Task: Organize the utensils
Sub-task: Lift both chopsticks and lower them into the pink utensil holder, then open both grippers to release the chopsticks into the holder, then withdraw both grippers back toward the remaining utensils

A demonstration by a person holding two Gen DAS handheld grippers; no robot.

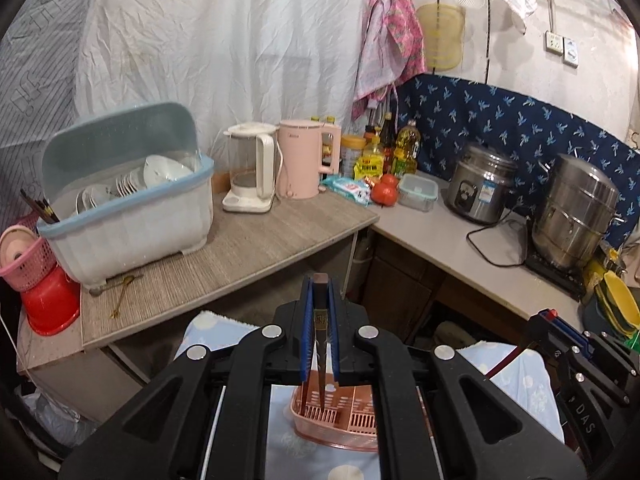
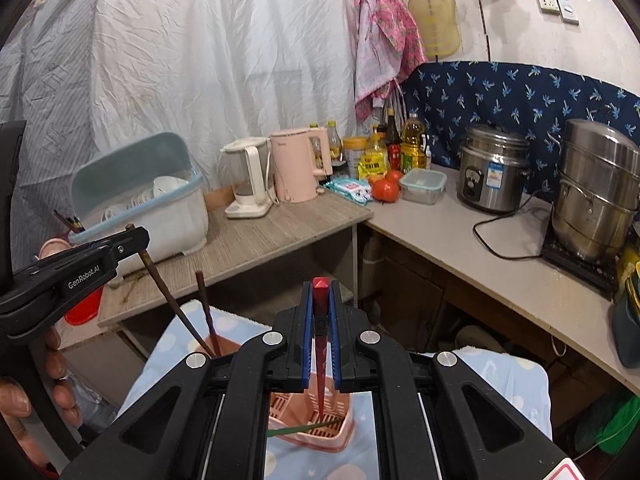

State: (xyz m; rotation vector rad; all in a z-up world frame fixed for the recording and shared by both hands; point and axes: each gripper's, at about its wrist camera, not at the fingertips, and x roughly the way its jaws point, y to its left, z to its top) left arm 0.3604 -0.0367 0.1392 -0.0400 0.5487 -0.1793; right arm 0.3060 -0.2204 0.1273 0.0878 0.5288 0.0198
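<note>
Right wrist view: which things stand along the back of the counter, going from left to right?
Dish rack → glass kettle → pink kettle → tomatoes → clear food box → rice cooker → steel steamer pot.

Soft indoor light, warped dark corners

Brown chopstick (image 1: 320, 344): dark, square-topped, tilted steeply, tip down over the holder.
Red chopstick (image 2: 321, 344): bright red, faceted top, tip lowered into the holder.
Second brown stick (image 2: 206, 308): stands leaning in the holder, apparently loose.
Pink holder (image 1: 344, 412): slotted plastic basket on a dotted blue cloth.
</note>
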